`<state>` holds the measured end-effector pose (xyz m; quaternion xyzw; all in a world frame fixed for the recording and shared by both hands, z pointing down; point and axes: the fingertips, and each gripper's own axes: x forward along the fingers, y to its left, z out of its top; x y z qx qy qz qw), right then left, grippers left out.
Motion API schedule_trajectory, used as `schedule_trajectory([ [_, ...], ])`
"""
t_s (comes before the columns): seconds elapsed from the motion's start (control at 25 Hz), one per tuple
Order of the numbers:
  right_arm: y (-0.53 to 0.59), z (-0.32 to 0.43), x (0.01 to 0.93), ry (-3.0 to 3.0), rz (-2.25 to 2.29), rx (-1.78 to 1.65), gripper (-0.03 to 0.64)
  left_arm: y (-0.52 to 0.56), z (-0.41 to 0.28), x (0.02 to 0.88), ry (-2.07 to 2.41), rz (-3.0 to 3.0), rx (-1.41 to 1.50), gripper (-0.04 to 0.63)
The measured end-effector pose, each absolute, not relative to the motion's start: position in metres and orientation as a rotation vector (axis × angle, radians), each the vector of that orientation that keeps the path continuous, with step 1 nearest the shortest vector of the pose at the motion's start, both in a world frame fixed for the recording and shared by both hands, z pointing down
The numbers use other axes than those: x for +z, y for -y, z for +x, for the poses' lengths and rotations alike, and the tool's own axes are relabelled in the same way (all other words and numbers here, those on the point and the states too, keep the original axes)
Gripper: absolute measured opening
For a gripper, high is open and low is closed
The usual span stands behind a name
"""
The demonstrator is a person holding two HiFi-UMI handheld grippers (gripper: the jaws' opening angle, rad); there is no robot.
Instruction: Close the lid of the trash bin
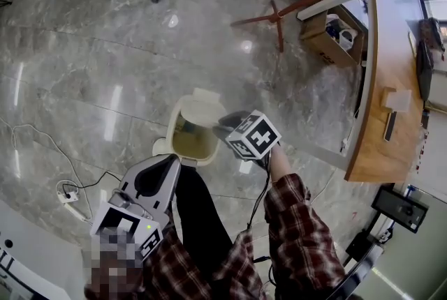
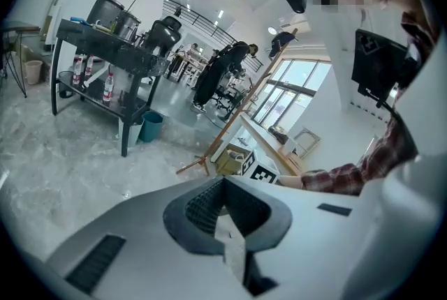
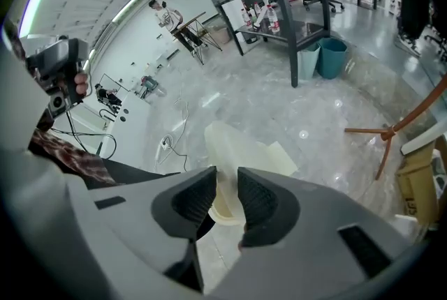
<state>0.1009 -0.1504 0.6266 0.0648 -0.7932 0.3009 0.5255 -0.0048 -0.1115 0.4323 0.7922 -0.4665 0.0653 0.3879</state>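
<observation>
Trash bin stands on the marble floor at our feet, lid raised. Our right gripper hovers at its rim, jaws narrowly parted; our left gripper hangs nearby, jaws pressed together.

**No readable writing in any view**

No word, number or brand name can be read. The nearest things to print are bold black-and-white square patterns, coded shapes and not letters, on the right marker cube and the left marker cube, each fixed to a hand-held gripper. A cardboard box on the floor carries a few dark printed marks on its side, too blurred to make out. Bottles on the lower shelf of a dark table wear red labels, too small to read.
</observation>
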Motion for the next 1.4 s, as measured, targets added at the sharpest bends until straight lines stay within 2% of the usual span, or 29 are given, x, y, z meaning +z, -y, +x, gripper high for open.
schedule_trajectory([
  [0.48,0.061,0.097,0.664,1.918,0.154,0.690,0.089,0.068,-0.009,0.479,1.135,1.966,0.215,0.009],
  [1.4,-0.026,0.104,0.823,1.835,0.334,0.737,0.089,0.007,-0.008,0.574,1.037,1.871,0.333,0.009],
])
